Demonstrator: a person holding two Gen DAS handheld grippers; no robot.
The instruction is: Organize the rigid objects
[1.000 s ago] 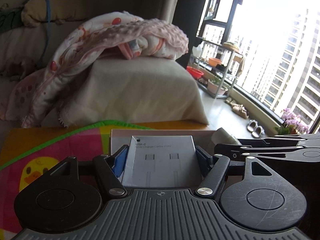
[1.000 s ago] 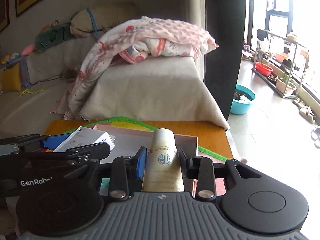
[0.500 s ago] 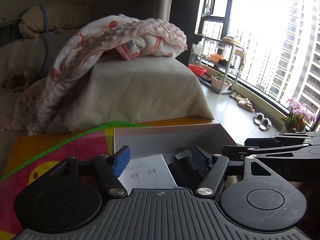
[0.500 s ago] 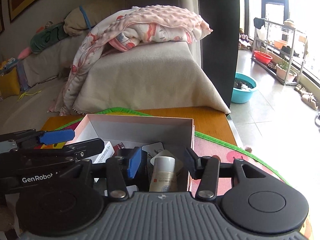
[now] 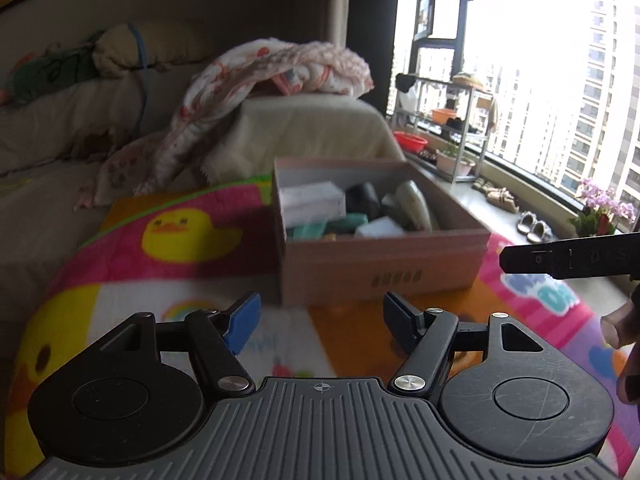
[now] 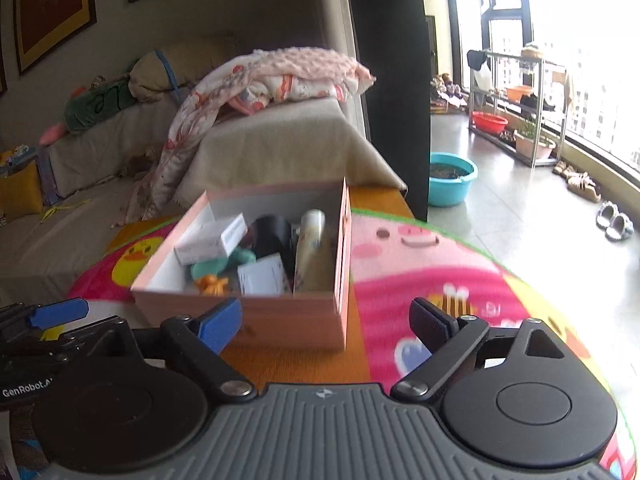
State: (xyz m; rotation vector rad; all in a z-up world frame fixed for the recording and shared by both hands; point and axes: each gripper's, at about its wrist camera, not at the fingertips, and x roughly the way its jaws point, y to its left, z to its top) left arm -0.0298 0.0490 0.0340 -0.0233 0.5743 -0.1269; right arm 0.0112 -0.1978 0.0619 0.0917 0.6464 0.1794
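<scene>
A pink cardboard box (image 5: pixel 384 264) (image 6: pixel 296 312) stands on the colourful play mat. Inside lie a white carton (image 5: pixel 312 200) (image 6: pixel 212 240), a cream bottle (image 5: pixel 414 208) (image 6: pixel 310 248) leaning at the right wall, a black object (image 6: pixel 272 236), teal pieces (image 6: pixel 224 264) and a small orange toy (image 6: pixel 212 284). My left gripper (image 5: pixel 320 316) is open and empty, back from the box's front wall. My right gripper (image 6: pixel 326 320) is opening wide with nothing between its jaws, also short of the box. The left gripper's blue pad (image 6: pixel 60 312) shows at the left edge.
The play mat (image 5: pixel 176 236) with its duck print covers an orange table (image 6: pixel 380 196). Behind it stands a sofa (image 6: pixel 272 148) with a pink blanket. On the floor to the right are a blue basin (image 6: pixel 452 178), a metal rack (image 6: pixel 516 120) and slippers (image 6: pixel 614 220). A hand (image 5: pixel 620 332) shows at the right.
The left gripper let go of the white carton and the right gripper let go of the cream bottle; both now lie in the box. Both grippers drew back from it.
</scene>
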